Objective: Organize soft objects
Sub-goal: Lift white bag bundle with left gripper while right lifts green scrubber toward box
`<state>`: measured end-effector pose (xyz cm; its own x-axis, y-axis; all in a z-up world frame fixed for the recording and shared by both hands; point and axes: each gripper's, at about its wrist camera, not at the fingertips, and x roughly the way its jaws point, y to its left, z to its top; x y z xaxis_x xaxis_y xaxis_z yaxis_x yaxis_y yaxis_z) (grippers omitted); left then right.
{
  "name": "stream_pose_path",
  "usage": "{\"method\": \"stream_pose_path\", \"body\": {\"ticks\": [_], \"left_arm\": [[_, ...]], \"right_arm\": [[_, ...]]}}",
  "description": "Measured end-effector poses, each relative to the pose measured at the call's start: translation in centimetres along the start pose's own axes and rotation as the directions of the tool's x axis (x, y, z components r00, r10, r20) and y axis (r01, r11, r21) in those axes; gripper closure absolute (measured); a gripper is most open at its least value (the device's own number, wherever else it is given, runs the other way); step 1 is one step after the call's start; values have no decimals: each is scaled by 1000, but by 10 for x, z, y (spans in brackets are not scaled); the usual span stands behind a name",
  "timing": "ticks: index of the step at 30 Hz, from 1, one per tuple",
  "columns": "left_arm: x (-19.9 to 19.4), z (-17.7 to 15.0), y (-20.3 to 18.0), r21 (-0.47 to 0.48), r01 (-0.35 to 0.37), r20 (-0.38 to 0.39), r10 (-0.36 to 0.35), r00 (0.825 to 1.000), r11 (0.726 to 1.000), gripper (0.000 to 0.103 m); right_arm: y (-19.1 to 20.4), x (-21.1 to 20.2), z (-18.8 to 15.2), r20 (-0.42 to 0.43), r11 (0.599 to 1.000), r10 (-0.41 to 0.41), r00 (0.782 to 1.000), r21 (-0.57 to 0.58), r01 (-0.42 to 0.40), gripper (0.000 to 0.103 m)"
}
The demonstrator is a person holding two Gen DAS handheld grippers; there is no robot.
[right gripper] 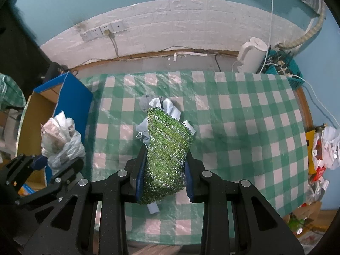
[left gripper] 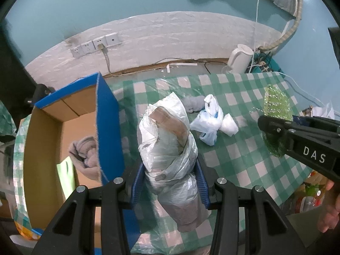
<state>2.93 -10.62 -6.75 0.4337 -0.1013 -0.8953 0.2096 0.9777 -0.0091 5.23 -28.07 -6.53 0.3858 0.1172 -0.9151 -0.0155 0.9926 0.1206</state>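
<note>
Blue-padded fingers of the left gripper (left gripper: 170,182) are closed onto a crumpled plastic bag bundle (left gripper: 167,140), pinched at its waist; the bundle's long axis runs forward along the fingers, its free end pointing ahead and upward. Immediately to the left of these fingers stands the blue-walled cardboard box (left gripper: 106,114), open at the top, with grey cloth (left gripper: 85,155) already lying inside. The left gripper is thus the nearer one to the box; the likely next move is a short shift leftward over the wall.

The right gripper (right gripper: 164,178) is likewise closed, on a green sequinned scrubbing cloth (right gripper: 167,146) that also extends forward between the pads. The box lies well to its left, beyond the left gripper. Ahead of both, on the checked tablecloth (right gripper: 244,127), a knotted white bag (left gripper: 209,119) and a grey soft item (left gripper: 192,104) remain unsorted.
</note>
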Motion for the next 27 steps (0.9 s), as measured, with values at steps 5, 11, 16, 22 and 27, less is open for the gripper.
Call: {"method": "stream_pose_path", "body": {"ticks": [5, 11, 16, 22, 27], "left_arm": [[-10, 2, 11, -24, 0, 18, 1, 1000, 1000, 58], [-21, 4, 24, -45, -3, 41, 5, 999, 999, 58], [-28, 4, 38, -62, -7, 51, 10, 999, 998, 58], [-38, 6, 63, -106, -14, 71, 22, 997, 994, 58], [-44, 5, 81, -141, -25, 84, 37, 996, 990, 58]], "right_arm": [[4, -4, 3, 11, 1000, 5, 1000, -8, -5, 73], [15, -9, 6, 24, 1000, 13, 1000, -25, -13, 73], [25, -10, 8, 27, 999, 19, 999, -42, -17, 73], [43, -11, 11, 30, 997, 33, 999, -68, -31, 73], [62, -11, 13, 33, 994, 51, 998, -98, -47, 73]]}}
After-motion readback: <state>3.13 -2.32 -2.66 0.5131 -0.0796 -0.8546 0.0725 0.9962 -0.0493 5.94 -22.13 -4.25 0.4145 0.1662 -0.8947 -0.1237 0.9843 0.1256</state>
